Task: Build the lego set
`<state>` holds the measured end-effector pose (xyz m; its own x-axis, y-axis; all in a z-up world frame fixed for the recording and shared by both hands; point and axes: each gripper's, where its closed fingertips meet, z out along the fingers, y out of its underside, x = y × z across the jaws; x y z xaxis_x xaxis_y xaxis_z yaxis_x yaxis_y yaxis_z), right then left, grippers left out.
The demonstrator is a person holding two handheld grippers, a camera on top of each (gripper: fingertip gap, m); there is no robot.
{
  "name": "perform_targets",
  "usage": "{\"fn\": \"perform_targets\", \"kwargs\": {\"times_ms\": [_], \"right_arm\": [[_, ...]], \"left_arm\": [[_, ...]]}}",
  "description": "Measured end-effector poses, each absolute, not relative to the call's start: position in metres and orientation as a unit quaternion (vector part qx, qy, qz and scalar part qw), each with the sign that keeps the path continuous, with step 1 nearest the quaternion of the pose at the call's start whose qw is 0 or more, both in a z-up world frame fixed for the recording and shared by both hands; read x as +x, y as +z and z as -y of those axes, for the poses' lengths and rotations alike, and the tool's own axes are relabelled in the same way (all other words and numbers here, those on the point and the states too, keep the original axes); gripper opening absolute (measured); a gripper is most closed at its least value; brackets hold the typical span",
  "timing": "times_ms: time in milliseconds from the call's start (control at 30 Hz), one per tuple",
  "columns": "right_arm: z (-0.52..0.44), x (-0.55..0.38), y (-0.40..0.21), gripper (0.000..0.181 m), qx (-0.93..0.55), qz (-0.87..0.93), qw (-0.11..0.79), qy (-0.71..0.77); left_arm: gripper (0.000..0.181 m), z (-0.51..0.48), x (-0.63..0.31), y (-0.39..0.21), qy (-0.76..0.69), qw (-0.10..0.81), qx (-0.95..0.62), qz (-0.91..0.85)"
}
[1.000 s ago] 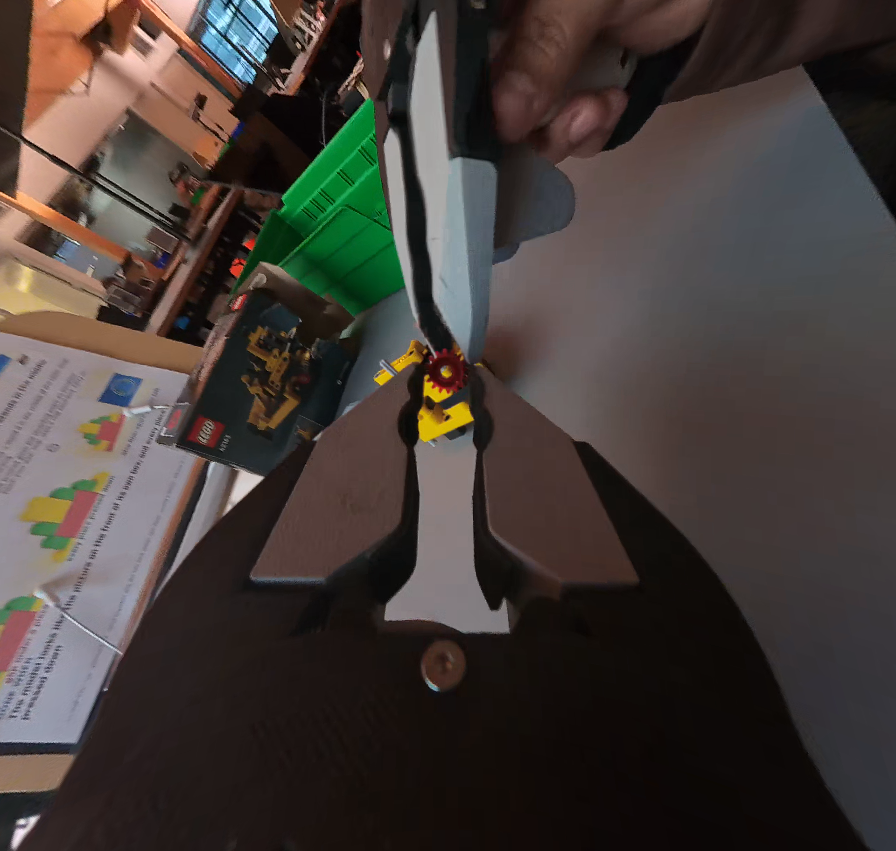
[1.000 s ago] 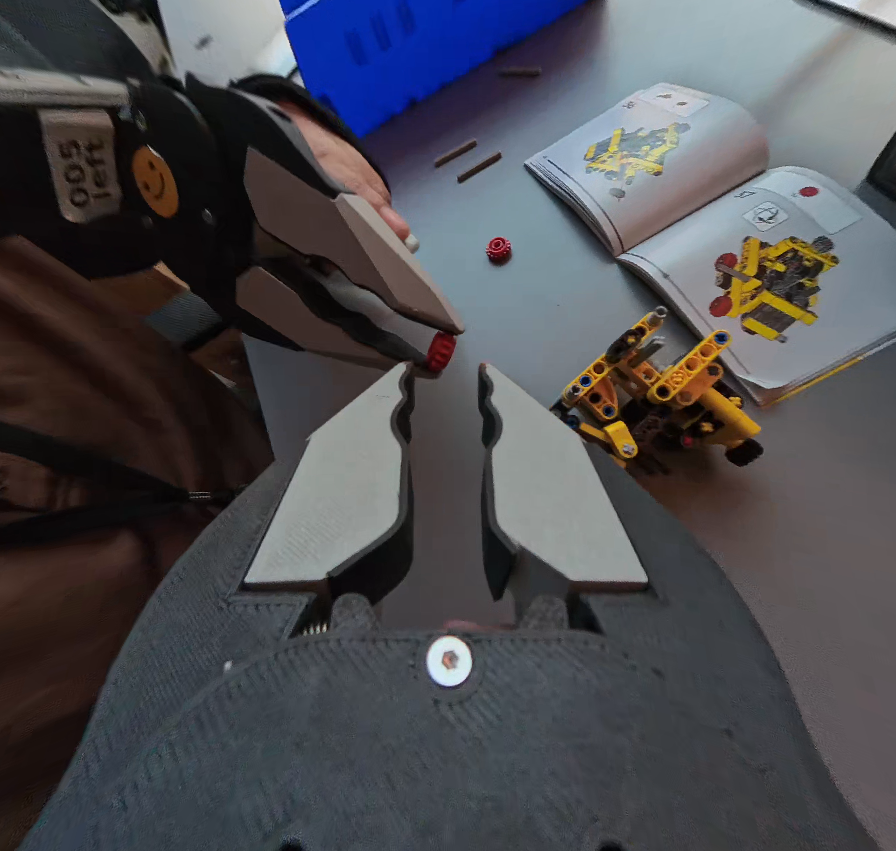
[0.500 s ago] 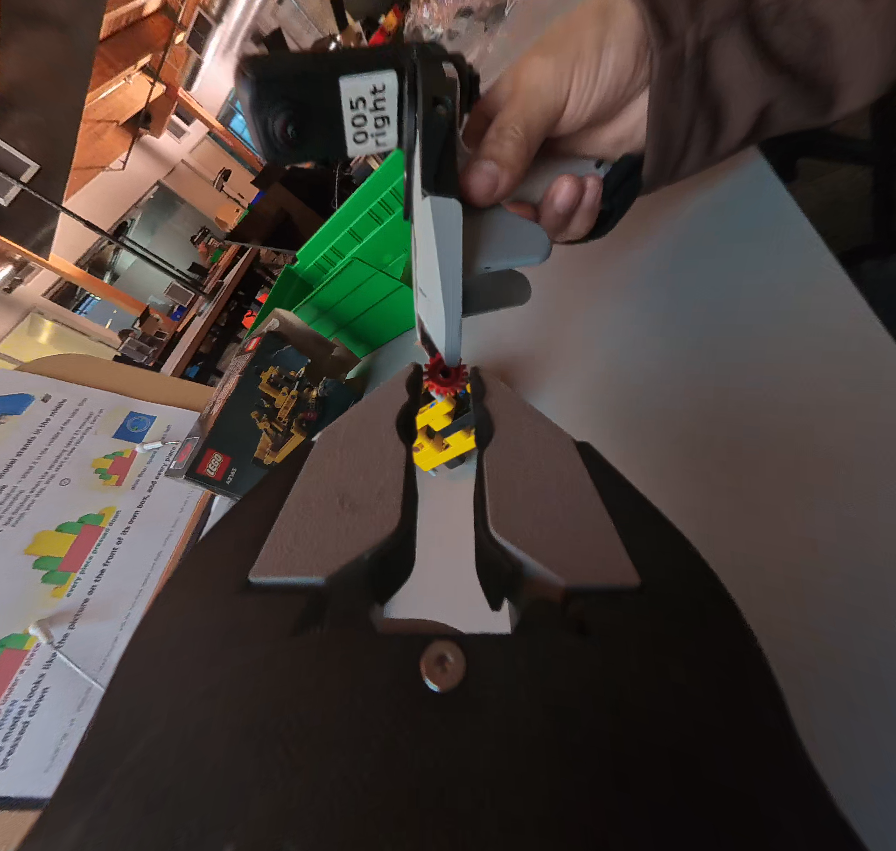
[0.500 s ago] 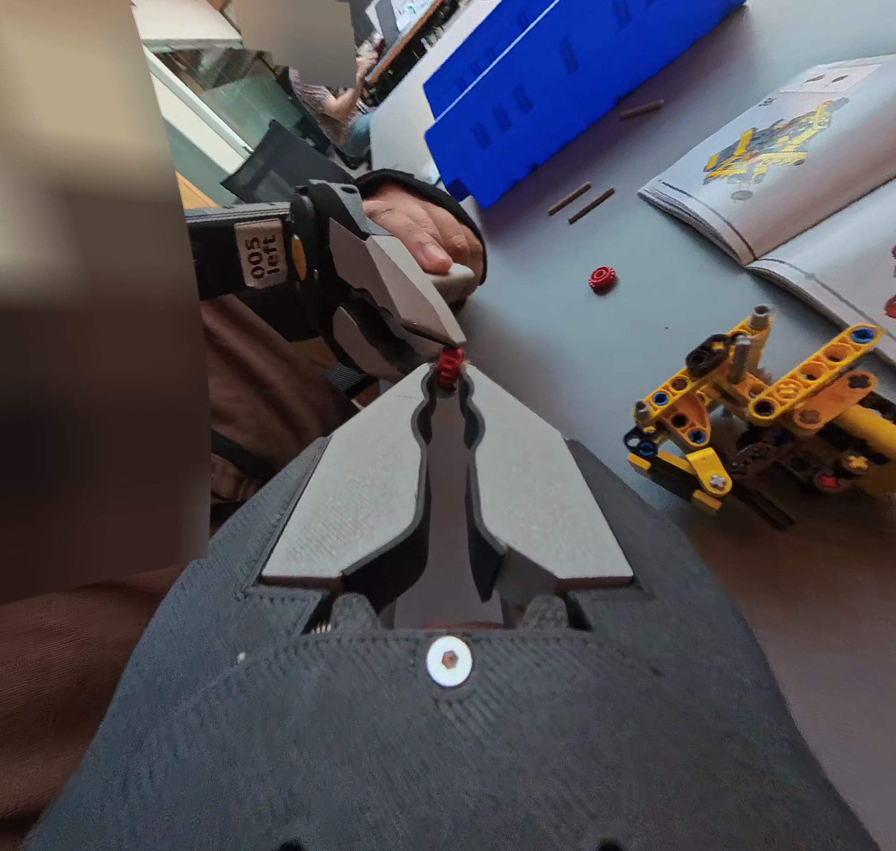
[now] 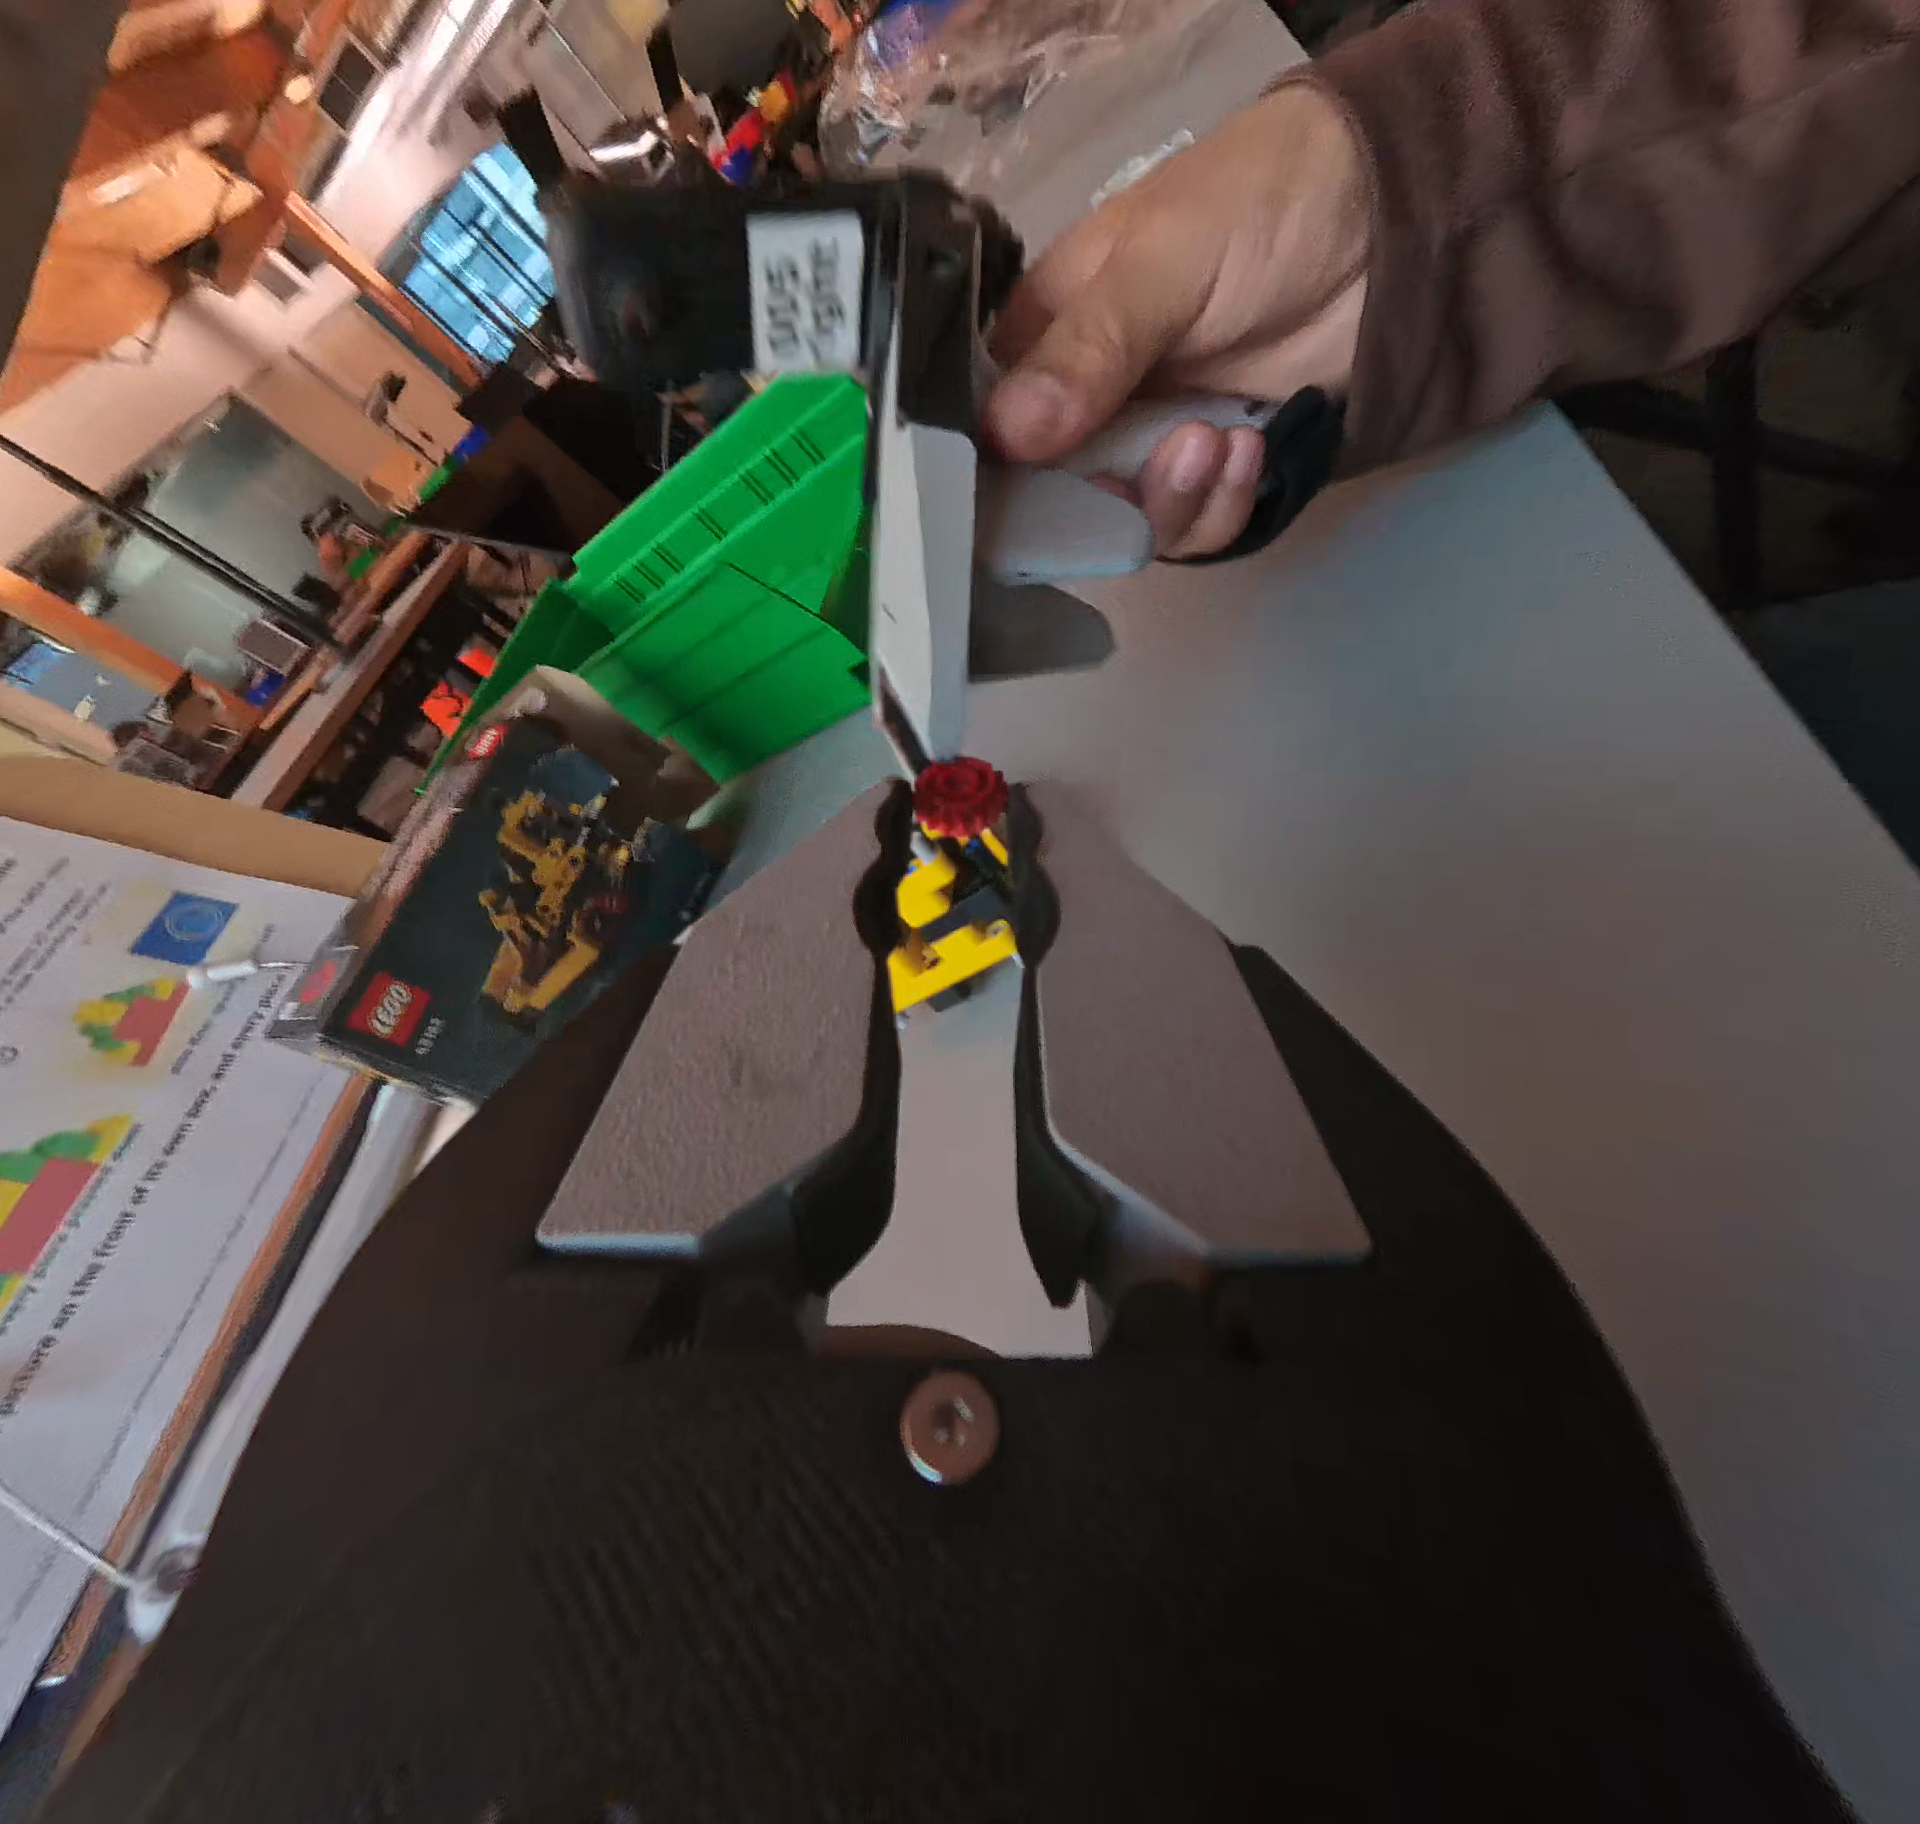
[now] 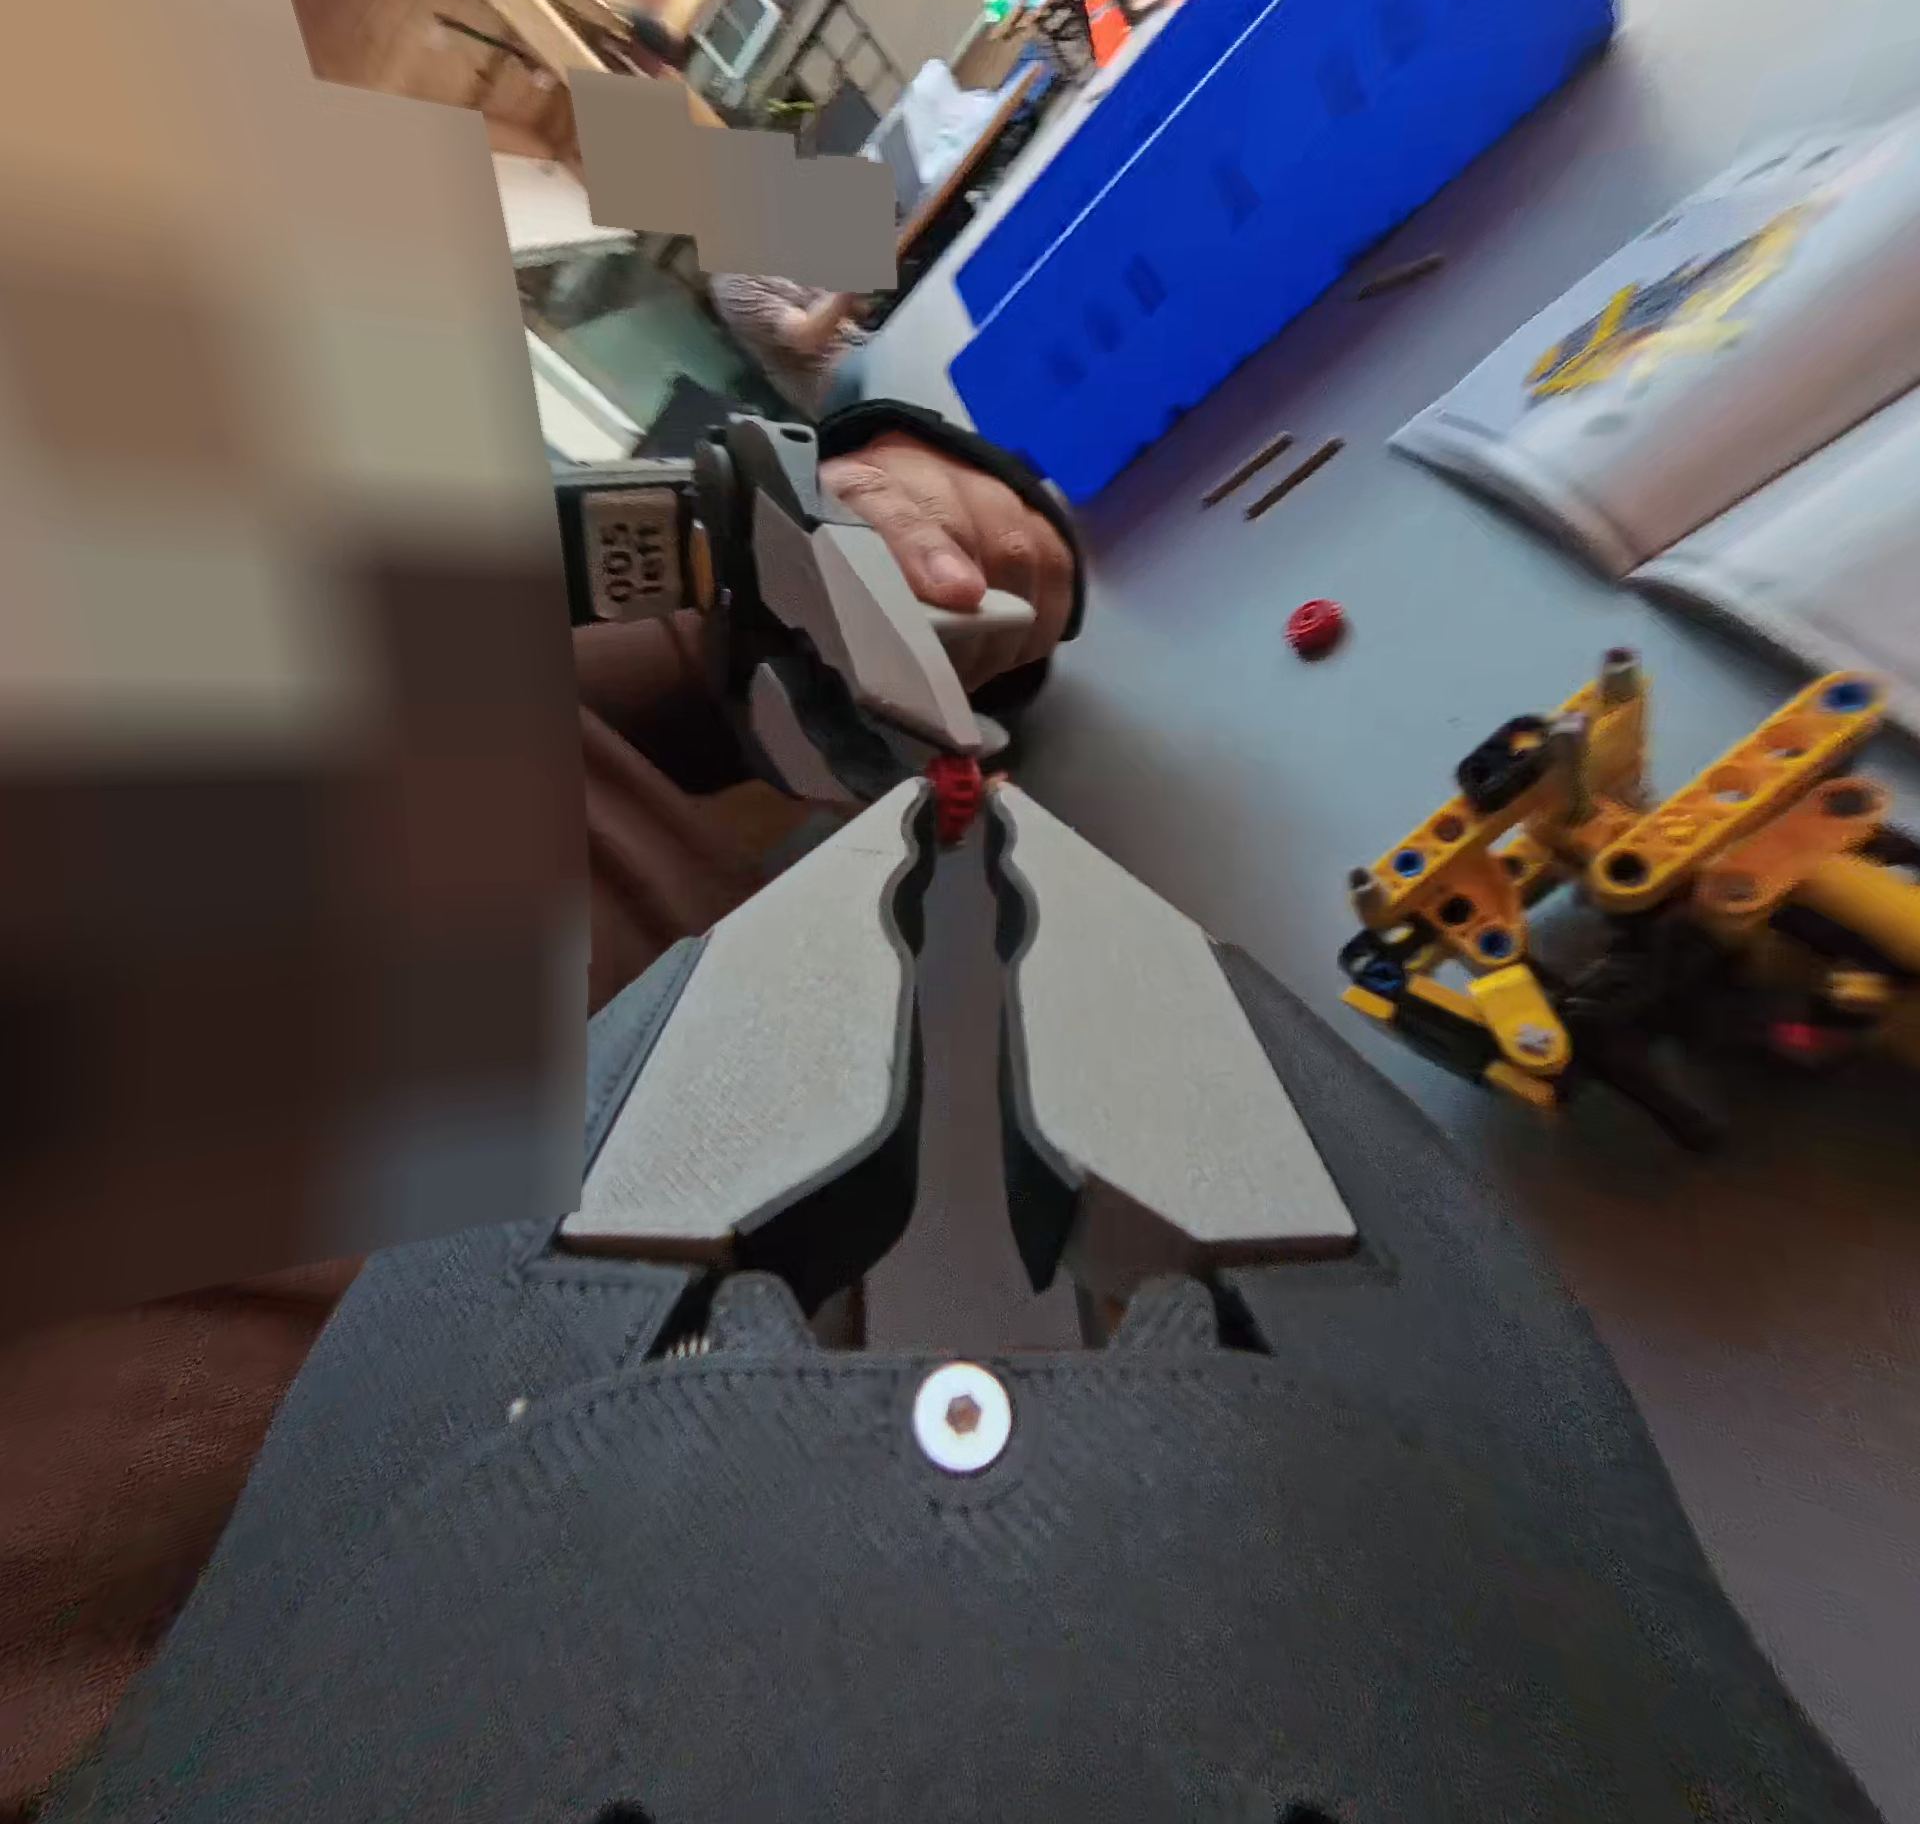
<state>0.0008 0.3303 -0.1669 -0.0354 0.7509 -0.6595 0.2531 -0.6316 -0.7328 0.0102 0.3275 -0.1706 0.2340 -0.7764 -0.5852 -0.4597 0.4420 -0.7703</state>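
A small red gear [image 5: 961, 792] sits between the tips of both grippers above the grey table [image 5: 1507, 839]. My left gripper [image 5: 958, 806] is shut on its toothed rim. My right gripper [image 6: 954, 806] is shut on its flat faces, the gear [image 6: 953, 792] showing edge-on. The right gripper [image 5: 928, 725] comes down from above in the left wrist view. The left gripper [image 6: 971, 735] meets it tip to tip in the right wrist view. The yellow and black lego model [image 6: 1621, 891] stands on the table to the right; part of it [image 5: 940, 933] shows between my left fingers.
A second red gear [image 6: 1314, 626] lies on the table near two brown axles [image 6: 1273, 475]. An open instruction booklet [image 6: 1714, 444] and a blue bin [image 6: 1299, 185] lie beyond. A green bin [image 5: 717, 611], the lego box [image 5: 499, 901] and a printed sheet [image 5: 104, 1151] stand left. My two grippers' fingertips are within a few centimetres of each other.
One second ago only my left gripper held the gear and my right gripper was open. The right gripper has since moved in and shut on the gear. Both views have tilted.
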Motion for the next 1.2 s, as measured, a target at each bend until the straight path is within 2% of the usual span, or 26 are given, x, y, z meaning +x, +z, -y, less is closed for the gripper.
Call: {"fn": "perform_targets", "kwargs": {"times_ms": [33, 100, 233, 300, 433, 567, 733, 900, 1200], "right_arm": [[-0.334, 0.003, -0.167, 0.005, -0.674, 0.408, 0.243, 0.566], [-0.335, 0.008, -0.169, 0.005, -0.679, 0.477, 0.296, 0.473], [-0.296, 0.009, -0.168, 0.017, -0.587, 0.628, 0.336, 0.385], [-0.279, 0.006, -0.174, 0.024, -0.534, 0.687, 0.357, 0.342], [-0.263, -0.006, -0.187, 0.021, -0.460, 0.743, 0.408, 0.265], [-0.242, -0.014, -0.203, 0.023, -0.451, 0.773, 0.349, 0.278], [-0.228, -0.021, -0.209, 0.011, -0.431, 0.793, 0.327, 0.281], [-0.219, -0.025, -0.216, 0.023, -0.414, 0.812, 0.319, 0.260], [-0.221, -0.029, -0.244, 0.016, -0.423, 0.840, 0.289, 0.179]], "left_arm": [[0.015, -0.326, 0.011, -0.174, -0.150, 0.583, -0.518, -0.608], [0.015, -0.320, 0.012, -0.181, -0.207, 0.537, -0.538, -0.616], [0.015, -0.293, 0.007, -0.195, -0.404, 0.346, -0.588, -0.610], [0.015, -0.283, -0.001, -0.199, -0.466, 0.284, -0.574, -0.611], [0.015, -0.259, -0.013, -0.201, -0.550, 0.187, -0.525, -0.622], [0.015, -0.239, -0.014, -0.206, -0.534, 0.159, -0.484, -0.675], [0.015, -0.220, -0.015, -0.224, -0.477, 0.121, -0.460, -0.739], [0.015, -0.217, -0.013, -0.225, -0.477, 0.112, -0.455, -0.743], [0.014, -0.217, -0.017, -0.247, -0.445, 0.090, -0.464, -0.761]]}}
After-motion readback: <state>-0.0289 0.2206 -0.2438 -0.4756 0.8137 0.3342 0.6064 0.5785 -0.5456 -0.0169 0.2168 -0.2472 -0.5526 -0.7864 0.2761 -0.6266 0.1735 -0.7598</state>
